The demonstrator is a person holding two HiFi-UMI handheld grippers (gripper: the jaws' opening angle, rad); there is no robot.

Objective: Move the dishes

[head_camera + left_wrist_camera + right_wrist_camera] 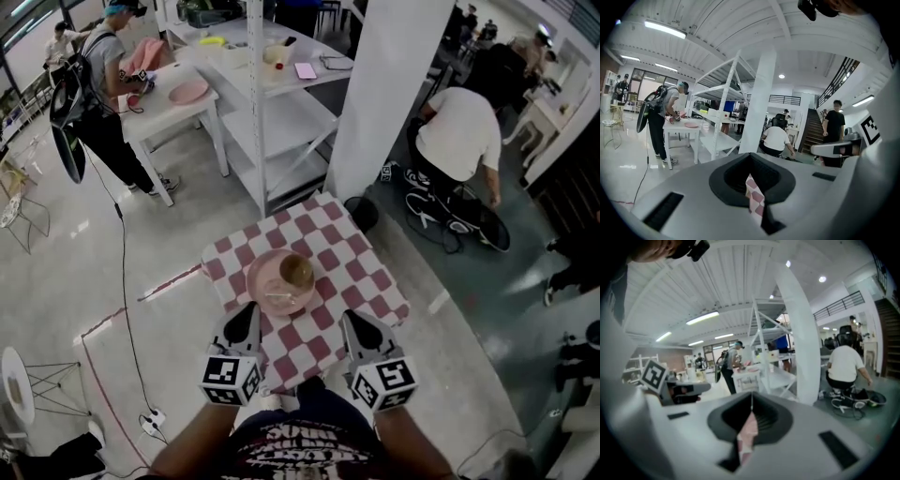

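I have both sets of jaws closed right down, and each is pinching fabric rather than a dish. In the left gripper view, the left gripper (753, 183) has a fold of the red-and-white checked cloth (755, 199) squeezed in the slit between its jaws. In the right gripper view, the right gripper (751, 419) clamps a pale pink fold of the same cloth (747, 433). From the head view, the left gripper (248, 312) and right gripper (355, 320) bite the near edge of the cloth (349, 251), one towards each near corner. The cloth is spread flat ahead of me, and I cannot tell what lies beneath it. The pink round plate (262, 284) sits on the cloth beyond the jaws and between the two grippers. It is closer to the left one, with its near rim just beside that gripper's tip and well apart from the right. A small brownish bowl (296, 271) rests on the far right part of the plate. Beyond stand a white pillar (394, 84) and a white shelving rack (281, 122).
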